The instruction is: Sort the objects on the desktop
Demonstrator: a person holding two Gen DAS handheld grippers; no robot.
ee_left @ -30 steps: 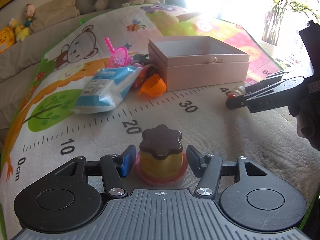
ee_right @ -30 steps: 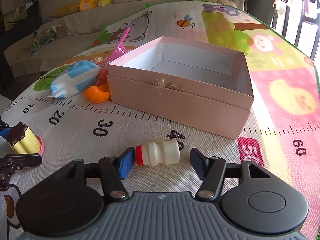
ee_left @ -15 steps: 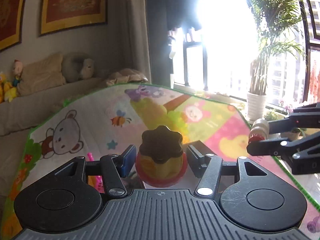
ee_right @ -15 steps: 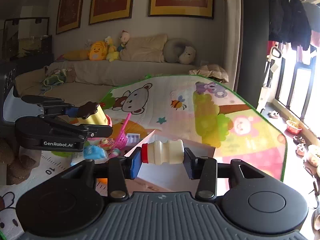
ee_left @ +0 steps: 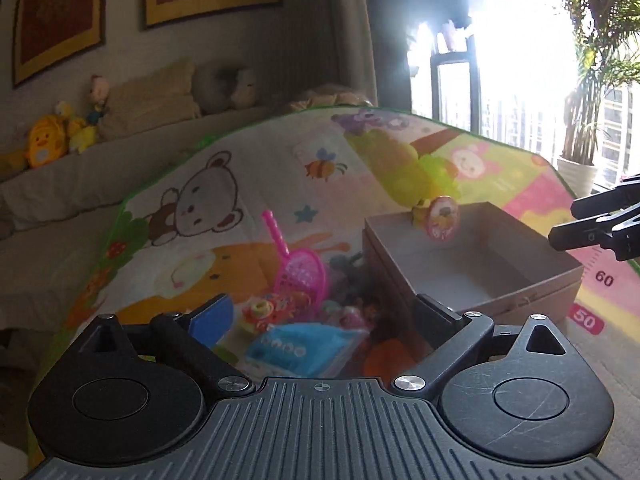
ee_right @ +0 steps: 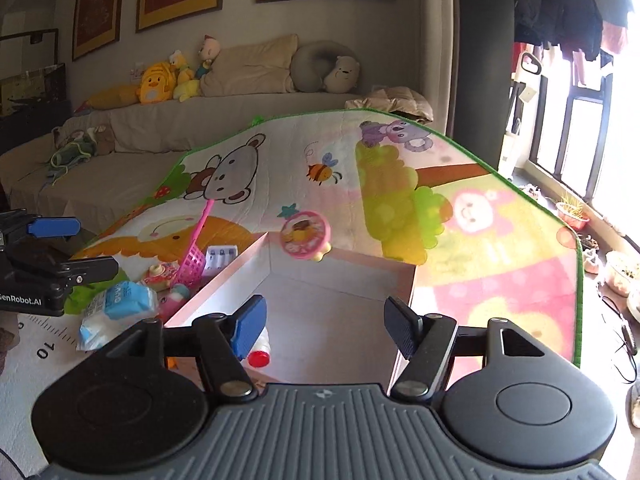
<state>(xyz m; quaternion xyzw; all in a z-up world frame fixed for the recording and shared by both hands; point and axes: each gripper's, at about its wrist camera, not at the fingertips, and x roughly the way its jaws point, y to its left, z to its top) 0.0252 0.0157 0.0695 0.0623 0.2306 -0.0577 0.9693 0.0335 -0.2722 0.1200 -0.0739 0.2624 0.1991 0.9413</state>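
**Harsh window light, soft shadows, warped edges**

Daylight pours through the window (ee_left: 520,60) at the upper right of the left wrist view and burns to pure white, hazing the palm (ee_left: 592,60) beside it. The wall at upper left sits dim and muddy. The pudding toy (ee_left: 440,218) is smeared with motion blur in both views. In the right wrist view, glare bleaches the right edge; the play mat (ee_right: 480,240) bows strongly with fisheye curvature.

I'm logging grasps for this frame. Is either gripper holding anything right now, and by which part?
Nothing is held. The left gripper and right gripper have just been opening, jaws empty; the pudding toy and small bottle are dropping into the box.
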